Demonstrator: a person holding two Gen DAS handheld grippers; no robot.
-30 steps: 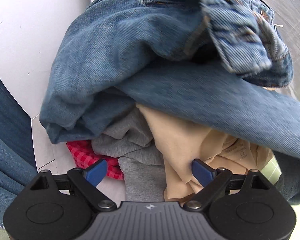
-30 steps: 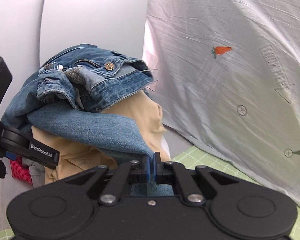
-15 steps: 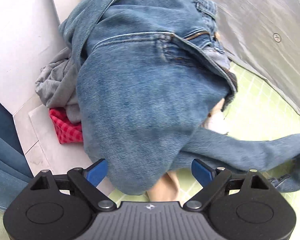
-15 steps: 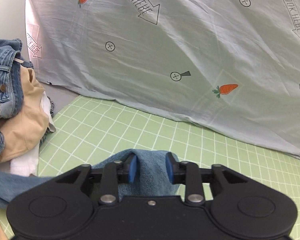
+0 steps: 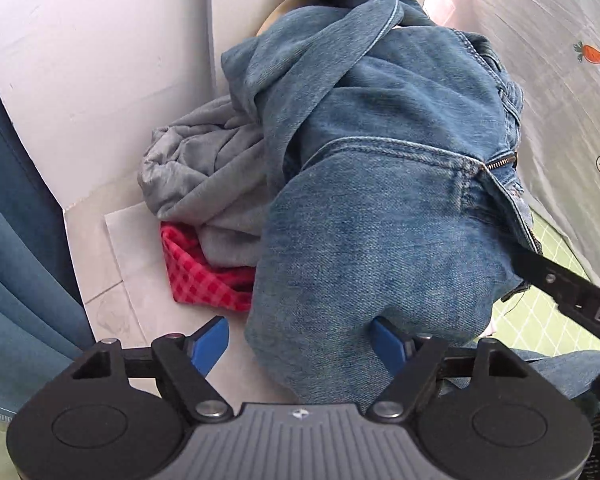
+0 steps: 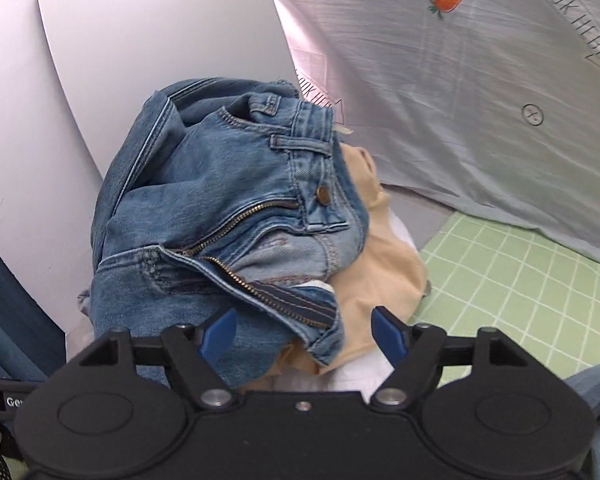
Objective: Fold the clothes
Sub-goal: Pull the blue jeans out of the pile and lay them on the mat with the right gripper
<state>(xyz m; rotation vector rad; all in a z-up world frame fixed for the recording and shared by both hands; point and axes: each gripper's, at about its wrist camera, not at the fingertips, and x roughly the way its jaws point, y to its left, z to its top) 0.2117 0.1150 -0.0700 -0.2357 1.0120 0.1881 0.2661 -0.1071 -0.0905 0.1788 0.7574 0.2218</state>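
Observation:
A crumpled pair of blue jeans (image 5: pixel 380 220) tops a heap of clothes pushed against white panels. In the right wrist view the jeans (image 6: pixel 220 200) show an unzipped fly, a button and the waistband. Under them lie a beige garment (image 6: pixel 380 264) and a white one (image 6: pixel 360 376). A grey garment (image 5: pixel 204 176) and a red checked cloth (image 5: pixel 204 276) stick out on the heap's left. My left gripper (image 5: pixel 300 344) is open, with a bulge of denim between its fingers. My right gripper (image 6: pixel 303 336) is open just above the fly, holding nothing.
White panels (image 5: pixel 100 80) stand behind and left of the heap. A pale sheet printed with carrots (image 6: pixel 460 100) hangs at the right. A green grid mat (image 6: pixel 520 280) covers the table to the right. Blue fabric (image 5: pixel 12 260) hangs at the far left. A black bar of the right tool (image 5: pixel 560 292) crosses the left wrist view.
My right gripper was shut on a jeans leg, pulled it over the mat, opened, and has swung back to the heap. My left gripper stayed open and moved in over the denim.

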